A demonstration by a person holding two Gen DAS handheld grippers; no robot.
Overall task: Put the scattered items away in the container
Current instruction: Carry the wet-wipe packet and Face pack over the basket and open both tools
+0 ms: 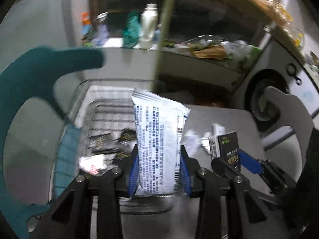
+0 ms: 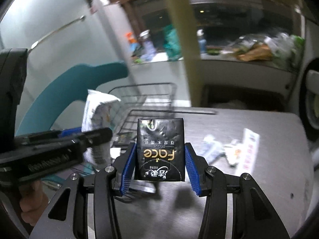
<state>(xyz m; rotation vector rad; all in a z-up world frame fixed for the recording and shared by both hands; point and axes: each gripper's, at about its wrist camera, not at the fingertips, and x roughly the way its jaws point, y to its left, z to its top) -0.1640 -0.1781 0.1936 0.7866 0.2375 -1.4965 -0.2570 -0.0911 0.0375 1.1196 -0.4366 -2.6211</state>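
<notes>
In the left wrist view my left gripper (image 1: 159, 159) is shut on a white packet with blue print (image 1: 157, 127), held upright over the near end of the wire basket (image 1: 83, 91). Several black packets (image 1: 103, 141) lie inside the basket. In the right wrist view my right gripper (image 2: 160, 147) is shut on a black "Face" tissue pack (image 2: 159, 137), lifted off the grey table (image 2: 259, 199) just right of the basket (image 2: 143, 97). The left gripper (image 2: 89, 137) with its white packet (image 2: 95, 111) shows at the left there. The right gripper (image 1: 233, 159) and tissue pack (image 1: 227, 145) show at the right of the left view.
Loose white sachets (image 2: 249, 151) and a crumpled wrapper (image 2: 213, 149) lie on the table to the right. A teal chair back (image 1: 39, 69) curves beside the basket on the left. A washing machine door (image 1: 263, 103) and a cluttered shelf with a white bottle (image 1: 147, 25) stand behind.
</notes>
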